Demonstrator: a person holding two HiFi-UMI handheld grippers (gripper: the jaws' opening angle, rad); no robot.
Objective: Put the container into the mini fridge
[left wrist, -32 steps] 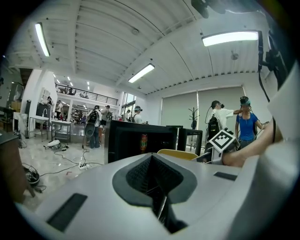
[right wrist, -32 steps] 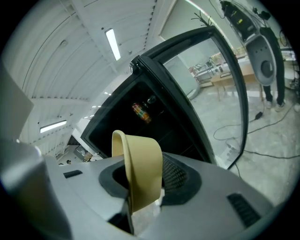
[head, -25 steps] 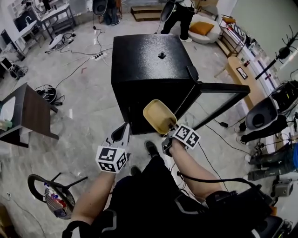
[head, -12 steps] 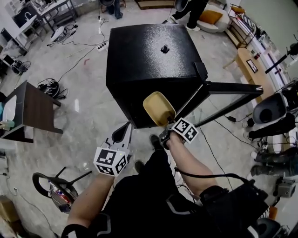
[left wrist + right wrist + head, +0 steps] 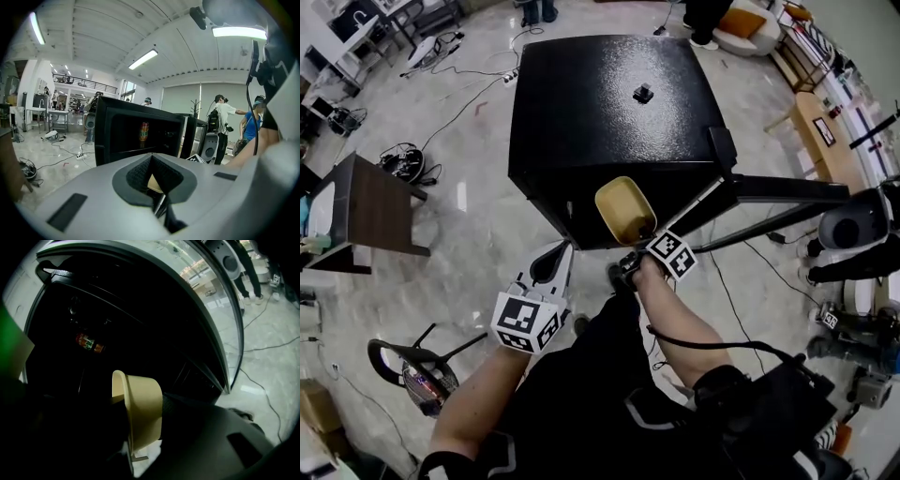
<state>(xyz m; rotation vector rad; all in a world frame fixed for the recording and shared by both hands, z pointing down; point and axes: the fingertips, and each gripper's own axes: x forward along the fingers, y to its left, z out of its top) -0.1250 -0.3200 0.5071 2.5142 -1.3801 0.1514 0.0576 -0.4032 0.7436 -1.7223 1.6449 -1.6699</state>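
The black mini fridge (image 5: 609,103) stands ahead with its door (image 5: 778,192) swung open to the right. My right gripper (image 5: 633,251) is shut on the rim of a tan plastic container (image 5: 625,208), held just before the fridge's open front. In the right gripper view the container (image 5: 140,413) is tipped on its side before the dark interior, where a can (image 5: 89,343) stands on a shelf. My left gripper (image 5: 551,267) hovers lower left of the container, jaws together and empty. The left gripper view shows the fridge (image 5: 122,136) and can (image 5: 144,132).
A small black object (image 5: 643,93) lies on the fridge top. A dark brown table (image 5: 370,211) stands at the left and a stool base (image 5: 412,375) at lower left. Cables (image 5: 478,84) run over the marble floor. Stands and equipment (image 5: 853,225) crowd the right side.
My right gripper has carried the container lower and closer to the fridge's open front. The left gripper has crept a little forward. The fridge looms nearer in the head view.
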